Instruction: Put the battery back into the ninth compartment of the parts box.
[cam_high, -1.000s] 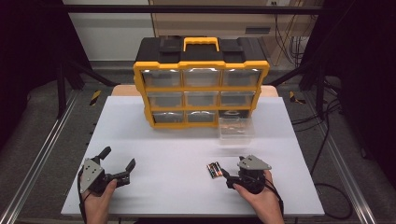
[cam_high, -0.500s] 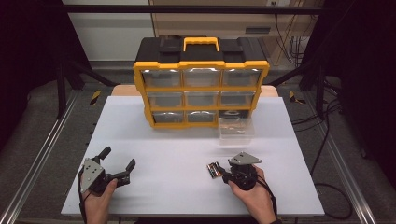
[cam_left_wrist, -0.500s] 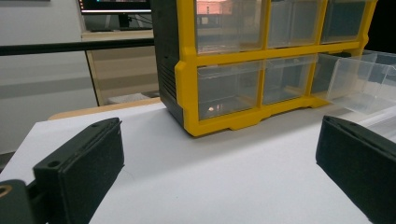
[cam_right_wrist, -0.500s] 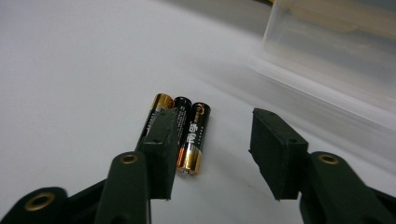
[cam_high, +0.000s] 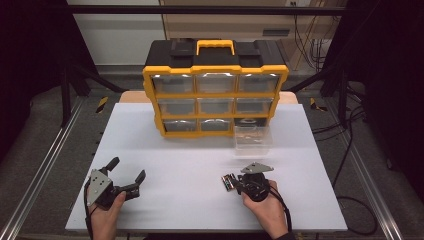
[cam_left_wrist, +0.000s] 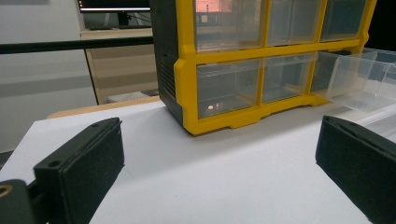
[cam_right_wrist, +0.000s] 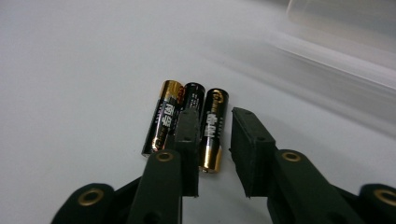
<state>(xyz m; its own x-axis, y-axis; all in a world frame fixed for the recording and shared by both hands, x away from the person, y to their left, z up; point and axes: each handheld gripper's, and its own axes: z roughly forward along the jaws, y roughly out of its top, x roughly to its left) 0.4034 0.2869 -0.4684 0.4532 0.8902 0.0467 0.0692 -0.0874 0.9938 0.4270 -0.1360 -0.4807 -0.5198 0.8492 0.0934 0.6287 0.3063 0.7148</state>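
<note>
Lower left of the high view: left gripper rests on the white table, jaws spread wide, nothing between them. In the left gripper view its two black pads frame bare table, with the yellow-and-black drawer organizer ahead in the upper middle.

Upper centre of the high view: same organizer, clear drawers, yellow handle on top. Its bottom-right slot is open; a clear plastic drawer sits on the table just in front, right of centre.

Lower right of centre: batteries lie on the table, just left of the right gripper. In the right gripper view three batteries lie side by side; right gripper jaws have just been closing and now stand narrow around the rightmost battery, the left jaw lying over the middle battery. Cannot tell if the pads press on it. Blurred clear drawer at upper right.
</note>
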